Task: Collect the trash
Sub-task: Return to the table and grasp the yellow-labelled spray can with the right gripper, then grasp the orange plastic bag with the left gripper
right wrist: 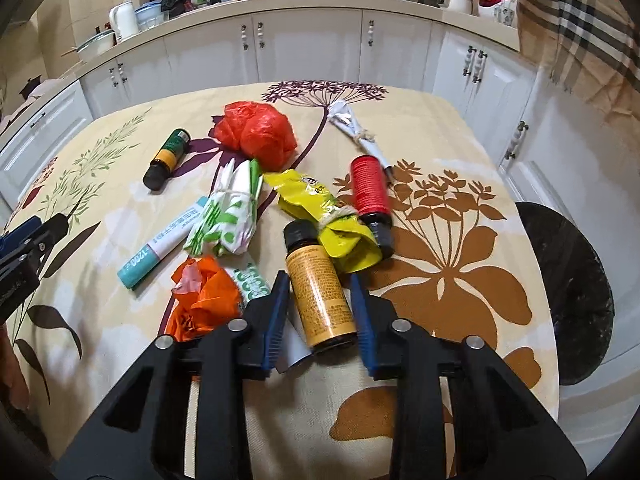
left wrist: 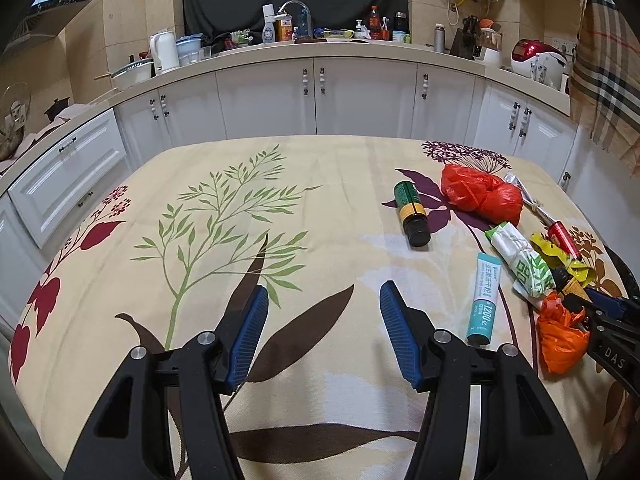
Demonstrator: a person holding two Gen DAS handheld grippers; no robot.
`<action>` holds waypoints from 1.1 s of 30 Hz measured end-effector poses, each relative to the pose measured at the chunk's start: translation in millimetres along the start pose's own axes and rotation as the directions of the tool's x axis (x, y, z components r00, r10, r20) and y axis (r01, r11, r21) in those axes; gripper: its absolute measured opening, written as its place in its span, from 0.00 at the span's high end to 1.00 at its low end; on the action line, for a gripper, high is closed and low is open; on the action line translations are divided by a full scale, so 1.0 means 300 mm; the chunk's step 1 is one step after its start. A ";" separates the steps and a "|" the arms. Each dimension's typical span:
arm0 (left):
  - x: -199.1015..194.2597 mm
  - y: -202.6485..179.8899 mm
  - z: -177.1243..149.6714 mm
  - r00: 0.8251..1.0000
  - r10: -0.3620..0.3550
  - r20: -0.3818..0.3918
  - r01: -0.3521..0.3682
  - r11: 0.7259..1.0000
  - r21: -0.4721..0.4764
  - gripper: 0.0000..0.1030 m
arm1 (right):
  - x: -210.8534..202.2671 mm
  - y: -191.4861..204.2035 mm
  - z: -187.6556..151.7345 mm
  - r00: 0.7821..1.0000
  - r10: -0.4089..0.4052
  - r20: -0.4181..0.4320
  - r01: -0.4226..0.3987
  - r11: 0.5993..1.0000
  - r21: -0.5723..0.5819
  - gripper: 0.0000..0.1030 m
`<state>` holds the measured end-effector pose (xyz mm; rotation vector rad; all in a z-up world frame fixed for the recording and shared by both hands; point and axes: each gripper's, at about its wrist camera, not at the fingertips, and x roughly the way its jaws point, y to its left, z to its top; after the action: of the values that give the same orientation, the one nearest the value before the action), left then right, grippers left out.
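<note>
A brown bottle with a yellow label (right wrist: 320, 300) lies on the floral tablecloth (right wrist: 460, 240), and my right gripper (right wrist: 318, 277) is shut on its sides. Around it lie an orange bag (right wrist: 200, 300), a yellow pouch (right wrist: 316, 208), a red bottle (right wrist: 370, 192), a green-and-white wrapper (right wrist: 230, 216), a teal tube (right wrist: 160, 248), a green bottle (right wrist: 166, 160), a red bag (right wrist: 256, 132) and a silver wrapper (right wrist: 352, 124). My left gripper (left wrist: 325, 286) hovers open over bare cloth, left of the teal tube (left wrist: 484, 300), with nothing between its fingers.
A round opening lined with a black bag (right wrist: 572, 292) sits just past the table's right edge. White cabinets (left wrist: 360, 96) and a crowded counter (left wrist: 320, 46) run behind the table. A plaid cloth (left wrist: 608, 60) hangs at upper right.
</note>
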<state>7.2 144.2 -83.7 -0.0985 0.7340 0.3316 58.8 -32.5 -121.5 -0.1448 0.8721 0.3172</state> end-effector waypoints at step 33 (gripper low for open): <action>-0.047 -0.170 -0.029 0.998 -0.061 -0.003 0.061 0.996 0.067 0.44 | -0.040 -0.067 -0.067 1.000 -0.010 0.007 0.010 1.000 0.011 0.78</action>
<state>8.7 90.6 -81.9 -0.0574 0.7410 0.2486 43.6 -59.2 -125.2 -0.1380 0.8657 0.3036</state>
